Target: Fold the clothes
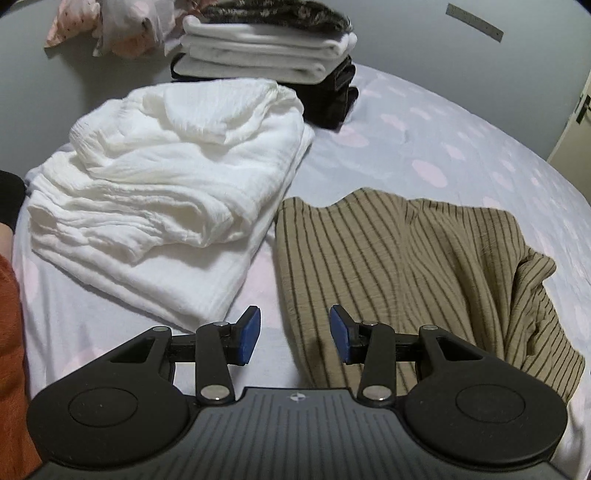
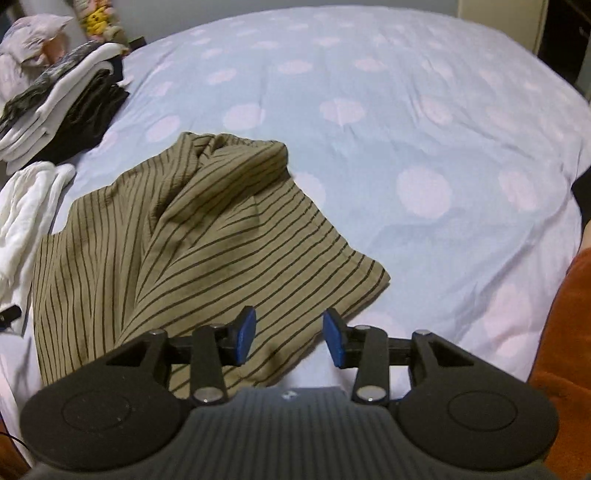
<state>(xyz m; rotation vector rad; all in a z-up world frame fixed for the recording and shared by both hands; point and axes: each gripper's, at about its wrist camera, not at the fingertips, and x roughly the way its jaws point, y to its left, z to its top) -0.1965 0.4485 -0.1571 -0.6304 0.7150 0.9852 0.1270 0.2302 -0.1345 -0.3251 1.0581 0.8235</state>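
An olive garment with dark stripes (image 1: 413,266) lies crumpled on the bed; it also shows in the right wrist view (image 2: 177,251). My left gripper (image 1: 294,334) is open and empty, hovering over the garment's near left edge. My right gripper (image 2: 288,341) is open and empty, above the garment's near right corner. A loosely folded white cloth (image 1: 166,192) lies to the left of the striped garment, and its edge shows in the right wrist view (image 2: 26,214).
A stack of folded white and dark clothes (image 1: 266,62) sits at the back of the bed, also in the right wrist view (image 2: 62,107). Unfolded pink clothes (image 1: 110,26) lie behind it. The polka-dot bedspread (image 2: 406,147) stretches to the right. An orange sleeve (image 2: 569,332) is at the right edge.
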